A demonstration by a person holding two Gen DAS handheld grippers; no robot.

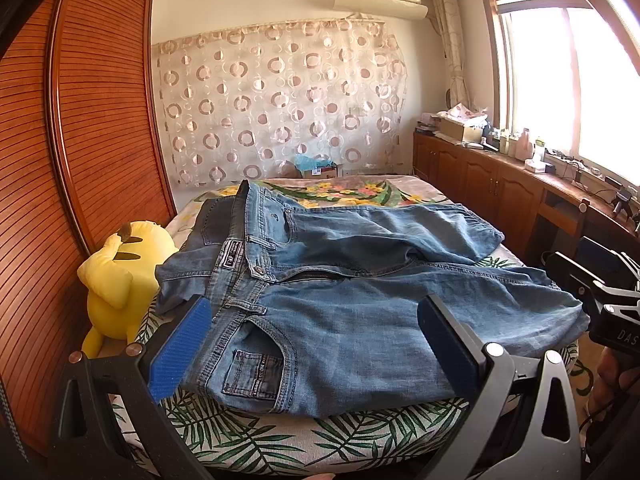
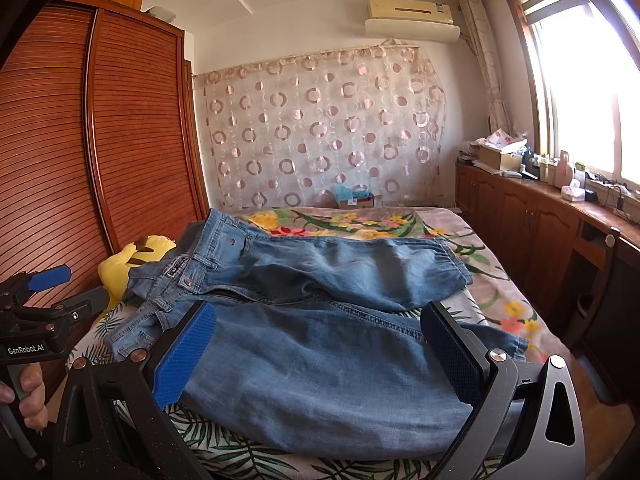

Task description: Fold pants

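Pants [image 1: 360,320] between spread grippers, apparently untouched.

One pair of jeans [image 1: 340,300], one yellow plush toy [image 1: 120,280], two hand-held grippers [image 1: 316,344] [image 2: 320,356]

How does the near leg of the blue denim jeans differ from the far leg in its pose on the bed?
The near leg of the blue denim jeans lies flat and nearly straight toward the front edge of the bed; the far leg lies behind it, more rumpled and creased. The far leg's gathered cuff shows whole, while the near leg's hem is partly hidden behind the right gripper. Both are the same faded blue and point right.
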